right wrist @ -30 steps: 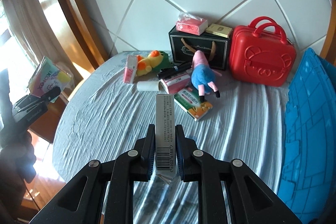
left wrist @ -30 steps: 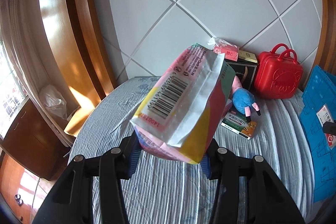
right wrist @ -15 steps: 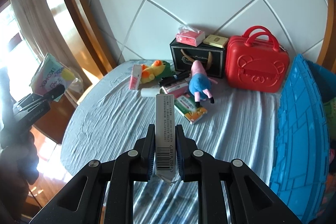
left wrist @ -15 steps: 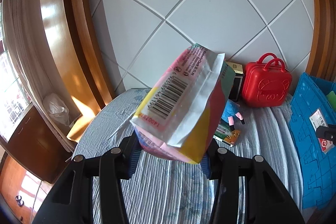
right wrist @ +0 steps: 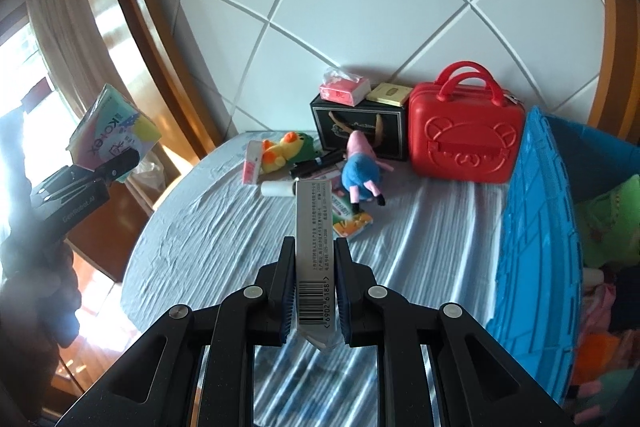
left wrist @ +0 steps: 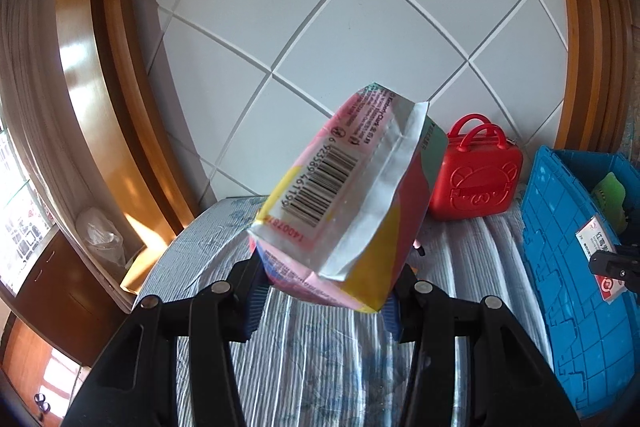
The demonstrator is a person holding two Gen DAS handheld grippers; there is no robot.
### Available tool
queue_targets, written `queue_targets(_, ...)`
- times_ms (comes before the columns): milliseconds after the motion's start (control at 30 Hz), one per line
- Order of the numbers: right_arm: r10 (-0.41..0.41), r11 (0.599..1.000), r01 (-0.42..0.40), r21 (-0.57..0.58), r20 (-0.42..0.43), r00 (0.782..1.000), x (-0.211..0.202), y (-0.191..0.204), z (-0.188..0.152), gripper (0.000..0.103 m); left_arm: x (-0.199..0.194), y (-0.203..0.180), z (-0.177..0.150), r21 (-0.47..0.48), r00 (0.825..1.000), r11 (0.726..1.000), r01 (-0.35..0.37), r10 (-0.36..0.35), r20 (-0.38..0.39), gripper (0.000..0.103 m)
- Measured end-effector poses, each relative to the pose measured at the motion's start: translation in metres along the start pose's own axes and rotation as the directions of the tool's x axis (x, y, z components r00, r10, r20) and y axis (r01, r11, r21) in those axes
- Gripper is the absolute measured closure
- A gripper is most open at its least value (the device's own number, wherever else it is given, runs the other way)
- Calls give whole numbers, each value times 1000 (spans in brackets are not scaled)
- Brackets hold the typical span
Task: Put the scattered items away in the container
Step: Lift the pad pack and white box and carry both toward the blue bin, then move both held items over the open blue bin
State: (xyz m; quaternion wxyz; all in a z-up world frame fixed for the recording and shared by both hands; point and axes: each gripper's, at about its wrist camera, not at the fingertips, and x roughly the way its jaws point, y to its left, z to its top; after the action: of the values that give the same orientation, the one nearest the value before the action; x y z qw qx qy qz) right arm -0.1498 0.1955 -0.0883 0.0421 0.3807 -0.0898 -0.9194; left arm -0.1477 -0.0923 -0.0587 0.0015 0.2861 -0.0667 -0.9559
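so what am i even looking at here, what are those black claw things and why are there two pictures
No robot here: a person holds a two-finger gripper in each hand, each with a camera looking along its fingers. One picture comes from the left gripper, clamped on a colourful packet. The other comes from the right gripper, clamped on a slim silver box; the left one also shows at its left edge. On the striped bedsheet lie a duck toy, a pig toy and small boxes, with a black box and a red case behind. The blue crate on the right is the container.
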Motion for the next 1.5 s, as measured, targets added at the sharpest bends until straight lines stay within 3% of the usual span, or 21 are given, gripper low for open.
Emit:
queue_targets(467, -55, 996, 51, 77, 52, 997, -58, -81, -10, 85, -16, -116, 24, 98, 992, 988, 120, -124, 32, 57)
queue_targets(867, -170, 972, 157, 175, 61, 984, -97, -149, -28, 85, -14, -205, 32, 186, 965, 950, 252, -261, 24, 57)
queue_targets(1133, -260, 937, 235, 258, 66, 963, -132, -196, -43, 85, -14, -266, 41, 258, 931, 901, 349, -364, 10, 57)
queue_targets(1500, -400, 846, 357, 397, 27, 916, -183, -253, -83, 85, -14, -356, 38, 347, 861, 800, 490, -507, -48, 57)
